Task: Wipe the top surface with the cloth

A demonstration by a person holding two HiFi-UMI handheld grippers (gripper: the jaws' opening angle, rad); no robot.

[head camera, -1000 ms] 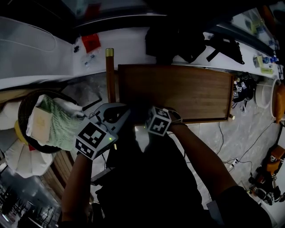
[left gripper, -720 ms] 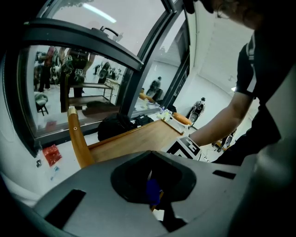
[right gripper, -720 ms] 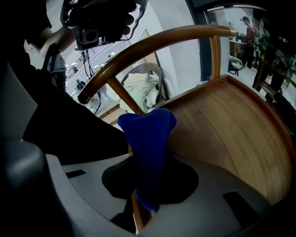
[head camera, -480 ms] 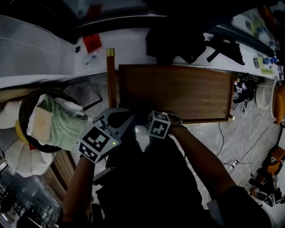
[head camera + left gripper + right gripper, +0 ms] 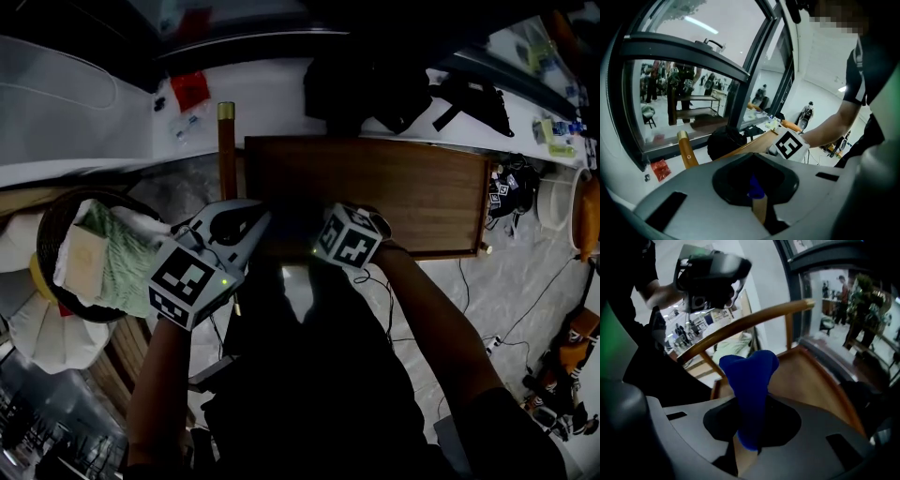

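The brown wooden top surface (image 5: 403, 192) lies ahead of me in the head view. My right gripper (image 5: 361, 220) sits at its near edge, shut on a blue cloth (image 5: 750, 380) that sticks up from the jaws in the right gripper view. Beyond the cloth the wooden top (image 5: 806, 380) stretches away. My left gripper (image 5: 230, 227) hovers left of the surface's near left corner, off the wood. Its jaws (image 5: 757, 197) look shut, with only a small blue tip showing between them. The right gripper's marker cube (image 5: 788, 144) shows in the left gripper view.
A dark basket (image 5: 52, 230) holding a green cloth (image 5: 131, 258) sits at the left. A wooden post (image 5: 226, 155) stands by the surface's left edge. A black bag (image 5: 375, 89) lies behind it. Cables (image 5: 469, 309) trail on the floor at the right.
My right gripper has moved up and to the right, onto the near edge of the wooden top. My left gripper has shifted a little to the left.
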